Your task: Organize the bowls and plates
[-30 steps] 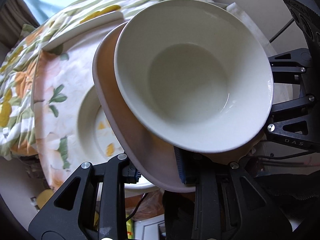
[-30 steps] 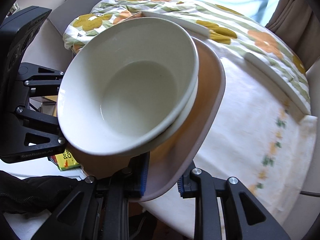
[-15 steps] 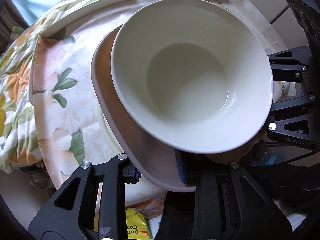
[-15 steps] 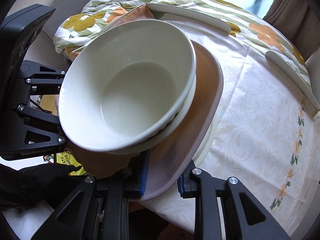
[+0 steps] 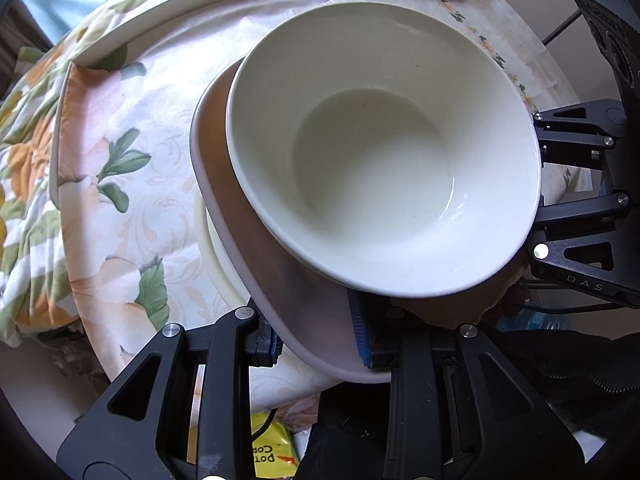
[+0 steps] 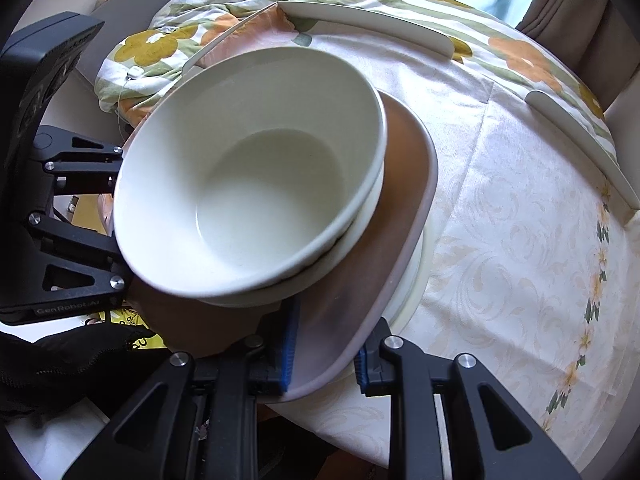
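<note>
A white bowl [image 5: 384,160] sits on a pinkish plate [image 5: 256,264]; a second white bowl seems nested under it [image 6: 352,256]. My left gripper [image 5: 316,344] is shut on the plate's near rim. My right gripper [image 6: 324,344] is shut on the rim from the other side; the bowl [image 6: 256,180] and plate [image 6: 380,272] fill that view. A cream plate [image 5: 216,256] lies on the table just under the pinkish plate, also in the right wrist view [image 6: 412,280]. Whether the two touch is unclear.
The round table has a pale floral cloth [image 6: 520,240] with white edge guards [image 5: 176,12] around its rim. A flowered quilt [image 6: 168,48] lies behind it. A yellow packet [image 5: 272,452] lies on the floor below the near edge.
The stack has come down and in over the table, onto the cream plate. More of the tablecloth shows around it. Both grippers keep their hold on the plate.
</note>
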The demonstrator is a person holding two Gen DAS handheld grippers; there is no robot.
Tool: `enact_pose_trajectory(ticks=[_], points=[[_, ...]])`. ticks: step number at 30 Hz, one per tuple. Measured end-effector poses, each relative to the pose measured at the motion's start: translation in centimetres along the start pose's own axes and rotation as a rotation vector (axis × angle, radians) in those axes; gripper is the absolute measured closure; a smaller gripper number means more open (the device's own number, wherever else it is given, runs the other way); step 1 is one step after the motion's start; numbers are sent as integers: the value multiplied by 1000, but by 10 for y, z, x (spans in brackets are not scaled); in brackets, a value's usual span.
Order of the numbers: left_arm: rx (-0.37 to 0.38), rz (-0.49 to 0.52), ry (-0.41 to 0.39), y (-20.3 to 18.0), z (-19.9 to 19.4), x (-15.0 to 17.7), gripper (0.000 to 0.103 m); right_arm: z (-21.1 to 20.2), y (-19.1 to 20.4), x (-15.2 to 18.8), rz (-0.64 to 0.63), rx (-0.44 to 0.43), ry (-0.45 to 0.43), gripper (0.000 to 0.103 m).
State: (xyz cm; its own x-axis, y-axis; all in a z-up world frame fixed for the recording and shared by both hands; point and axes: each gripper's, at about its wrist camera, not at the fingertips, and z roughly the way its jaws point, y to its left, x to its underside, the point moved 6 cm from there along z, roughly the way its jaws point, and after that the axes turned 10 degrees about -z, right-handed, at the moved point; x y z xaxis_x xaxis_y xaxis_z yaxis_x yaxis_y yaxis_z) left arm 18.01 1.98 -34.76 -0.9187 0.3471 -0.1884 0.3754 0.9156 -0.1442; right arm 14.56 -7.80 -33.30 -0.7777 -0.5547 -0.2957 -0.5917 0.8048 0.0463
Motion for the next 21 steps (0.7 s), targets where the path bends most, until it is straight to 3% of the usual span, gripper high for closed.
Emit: enact_pose_trajectory(ticks=[6,12,16,17,20,21], points=[[-23,6,50,1,-1,-4,78,1,-2,-3,11,-13,42,81],[20,-53,108,3,-6,-2,78,-5,-2,-5,23,-12,83,80],[21,-45,138,3,-13,0,76,-13,-2,-4,32,-20,108,58],[20,-39,145,2,-16,0,69,-15,-2,-3,40,-19,109,58],[23,-24,126,1,-29,0,30,-22,-3,-2,77,-16,101,58],[32,-23,114,1,-35,-1,28,-24,-4,-1,87,-16,97,58]])
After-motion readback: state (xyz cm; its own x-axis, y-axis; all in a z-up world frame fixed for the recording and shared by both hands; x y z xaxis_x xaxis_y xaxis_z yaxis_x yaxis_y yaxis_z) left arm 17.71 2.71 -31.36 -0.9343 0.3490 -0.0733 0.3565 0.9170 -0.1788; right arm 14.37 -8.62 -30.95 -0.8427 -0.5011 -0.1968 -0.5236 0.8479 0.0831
